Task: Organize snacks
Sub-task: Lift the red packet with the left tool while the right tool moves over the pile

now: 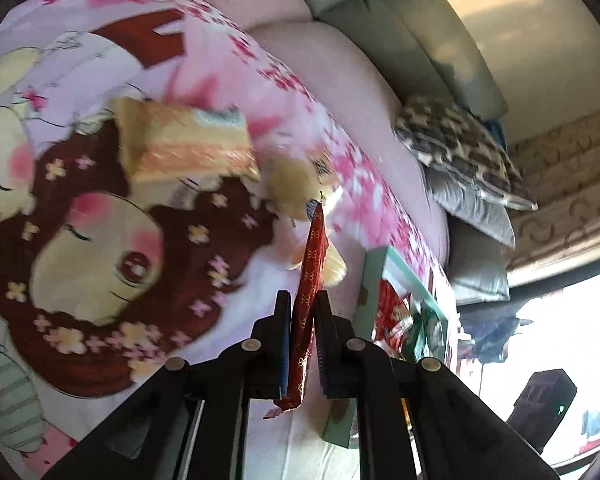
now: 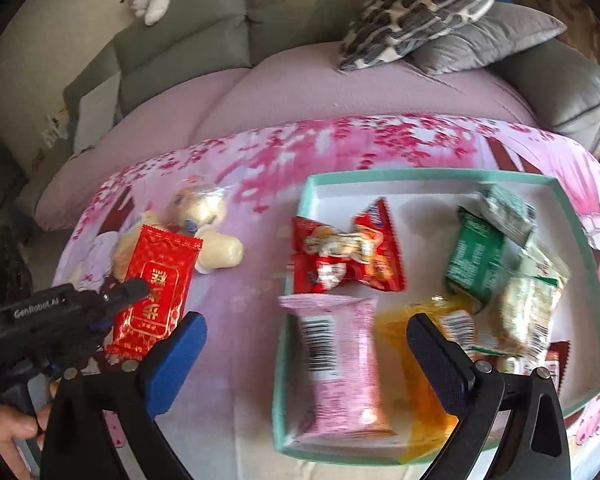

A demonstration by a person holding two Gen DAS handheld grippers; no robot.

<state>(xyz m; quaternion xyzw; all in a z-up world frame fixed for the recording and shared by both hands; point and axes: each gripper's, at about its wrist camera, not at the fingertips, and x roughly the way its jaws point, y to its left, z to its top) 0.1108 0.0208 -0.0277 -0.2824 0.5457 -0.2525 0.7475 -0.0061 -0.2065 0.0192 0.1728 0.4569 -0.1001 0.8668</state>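
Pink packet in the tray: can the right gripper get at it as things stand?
Probably yes. The right gripper is open, with the pink packet uncovered between its fingers at the teal tray's near edge. Nothing blocks it.

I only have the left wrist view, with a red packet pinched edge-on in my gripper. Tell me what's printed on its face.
Observer: From the right wrist view, the red packet shows gold characters in a gold frame.
Operator: What's already in the box?
Observer: The teal box holds a pink packet, red, green and orange ones.
Operator: What is the right gripper doing?
Observer: The right gripper is open over the box's near edge, holding nothing.
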